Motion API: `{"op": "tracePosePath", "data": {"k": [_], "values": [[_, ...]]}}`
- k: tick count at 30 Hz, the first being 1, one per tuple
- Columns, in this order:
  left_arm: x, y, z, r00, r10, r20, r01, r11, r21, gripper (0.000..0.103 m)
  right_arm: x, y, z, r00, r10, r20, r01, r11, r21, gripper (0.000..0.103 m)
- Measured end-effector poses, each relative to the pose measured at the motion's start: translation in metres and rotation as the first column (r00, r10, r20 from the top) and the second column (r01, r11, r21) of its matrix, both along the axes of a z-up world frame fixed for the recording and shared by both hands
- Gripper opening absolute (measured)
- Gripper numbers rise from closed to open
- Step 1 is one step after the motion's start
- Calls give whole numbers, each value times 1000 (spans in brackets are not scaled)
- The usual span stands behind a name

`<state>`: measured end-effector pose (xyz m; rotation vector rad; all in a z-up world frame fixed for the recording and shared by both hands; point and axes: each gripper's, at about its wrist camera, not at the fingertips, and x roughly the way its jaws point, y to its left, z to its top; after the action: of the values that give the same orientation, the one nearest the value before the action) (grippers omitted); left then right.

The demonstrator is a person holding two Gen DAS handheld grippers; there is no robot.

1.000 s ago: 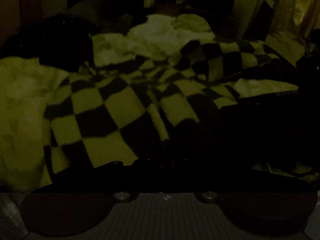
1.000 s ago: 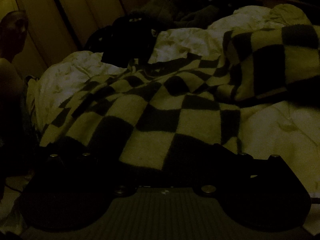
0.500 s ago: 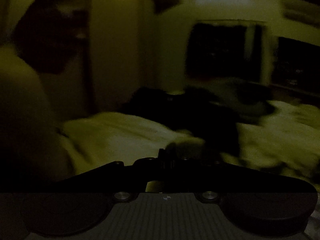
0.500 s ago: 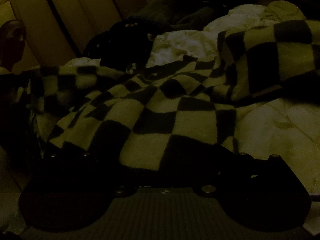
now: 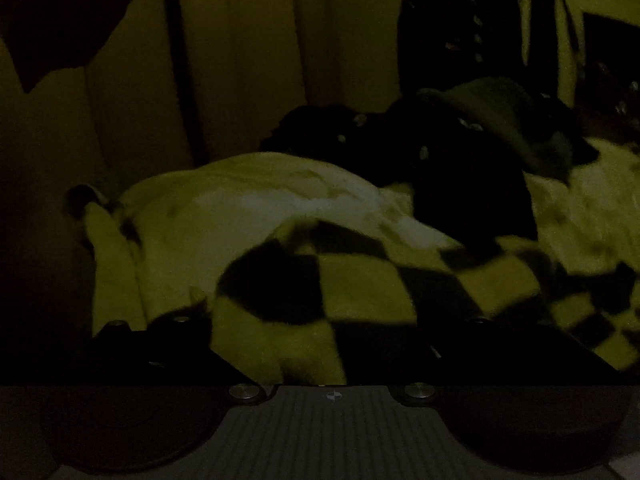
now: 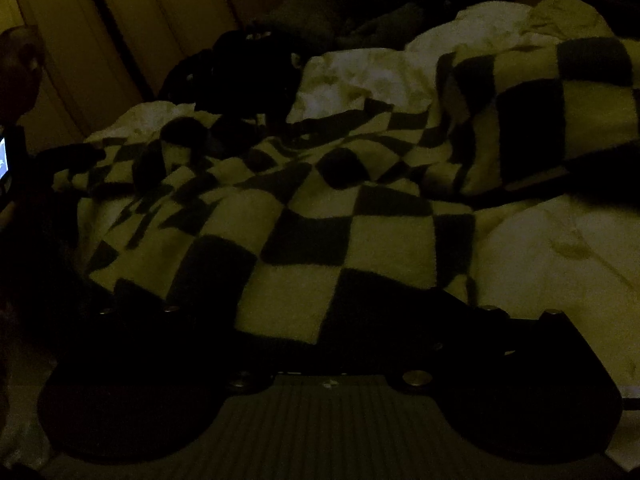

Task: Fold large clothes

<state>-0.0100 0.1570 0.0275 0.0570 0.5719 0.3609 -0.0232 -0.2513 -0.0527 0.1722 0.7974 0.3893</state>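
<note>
Your left gripper (image 5: 320, 354) seems clamped on the checkered blanket (image 5: 360, 292) edge, probably for carrying a fold; your right gripper (image 6: 332, 344) meets its near hem (image 6: 280, 312), jaws too dark to judge; blanket sprawls ahead across the bed (image 6: 560, 248).

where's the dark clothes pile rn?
In the right wrist view, the dark heap of clothes sits upper left on the pale duvet, just beyond the black-and-cream checkered blanket.

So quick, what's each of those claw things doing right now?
Left gripper: checkered blanket lies between its fingers, but too dark to tell if it's clamped.
Right gripper: same, cannot be told.
</note>
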Motion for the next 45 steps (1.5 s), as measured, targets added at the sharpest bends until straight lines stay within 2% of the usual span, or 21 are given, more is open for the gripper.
{"op": "tracePosePath", "data": {"k": [3, 6, 10, 12, 14, 15, 19, 20, 23, 25, 27, 31, 34, 36, 37, 38, 39, 40, 42, 43, 45], "values": [[-18, -2, 4, 997, -72, -10, 72, 996, -47, 103, 0, 1, 5, 1000, 15, -2, -15, 1000, -17, 102], [-51, 2, 12, 986, -169, -4, 167, 975, -148, 103, -2, -7, 14, 1000, 1, 22, -1, 1000, -27, 102], [-88, 15, 7, 975, -221, 2, 210, 922, -326, 103, -11, -37, 31, 994, -83, 70, 84, 996, -16, 102], [-103, 23, -1, 974, -226, -12, 200, 884, -422, 103, -17, -57, 36, 987, -145, 75, 146, 989, -13, 101], [-111, 27, -11, 971, -236, -45, 183, 849, -496, 103, -24, -72, 38, 981, -185, 63, 186, 983, -6, 96], [-112, 26, -17, 968, -245, -61, 180, 839, -514, 103, -28, -77, 37, 980, -193, 49, 194, 981, -1, 93], [-114, 0, -31, 935, -335, -119, 235, 833, -500, 103, -44, -78, 33, 988, -155, 4, 155, 988, -4, 81], [-114, -7, -34, 922, -368, -122, 260, 821, -509, 103, -49, -74, 33, 992, -129, 7, 129, 992, -14, 77], [-114, -20, -43, 893, -432, -127, 300, 782, -547, 103, -58, -61, 37, 999, -44, 22, 44, 999, -29, 76], [-115, -26, -48, 881, -452, -141, 310, 776, -549, 103, -56, -55, 36, 1000, -21, 23, 22, 999, -48, 75], [-119, -29, -51, 867, -475, -152, 323, 767, -554, 103, -48, -50, 31, 1000, -17, 4, 17, 997, -70, 65], [-119, -35, -63, 838, -519, -170, 342, 742, -577, 103, -40, -52, 17, 998, -16, -65, 13, 999, -48, 63], [-118, -38, -72, 832, -528, -170, 339, 727, -598, 103, -44, -56, 10, 996, -17, -93, 16, 1000, -5, 58], [-117, -38, -74, 835, -529, -153, 341, 715, -611, 103, -47, -56, 10, 995, -3, -102, 5, 1000, 13, 46], [-118, -38, -72, 838, -528, -141, 343, 709, -616, 98, -49, -56, 10, 995, -3, -98, 5, 1000, 17, 43], [-120, -37, -68, 840, -529, -125, 353, 706, -614, 89, -50, -56, 11, 996, -2, -95, 4, 1000, 22, 35], [-121, -37, -64, 841, -529, -114, 362, 707, -608, 76, -51, -57, 11, 996, -1, -93, 5, 999, 34, 25], [-123, -35, -59, 844, -527, -99, 370, 706, -604, 71, -51, -59, 12, 996, -5, -94, 11, 998, 55, 23], [-127, -31, -46, 845, -534, -42, 396, 676, -622, 68, -51, -63, 15, 996, -10, -93, 19, 995, 96, 14], [-128, -28, -39, 844, -536, -18, 408, 664, -626, 66, -52, -66, 19, 996, -12, -87, 23, 992, 123, 14], [-135, -21, -21, 849, -528, 27, 432, 663, -611, 66, -54, -76, 30, 997, -17, -70, 31, 979, 201, 13]]}}
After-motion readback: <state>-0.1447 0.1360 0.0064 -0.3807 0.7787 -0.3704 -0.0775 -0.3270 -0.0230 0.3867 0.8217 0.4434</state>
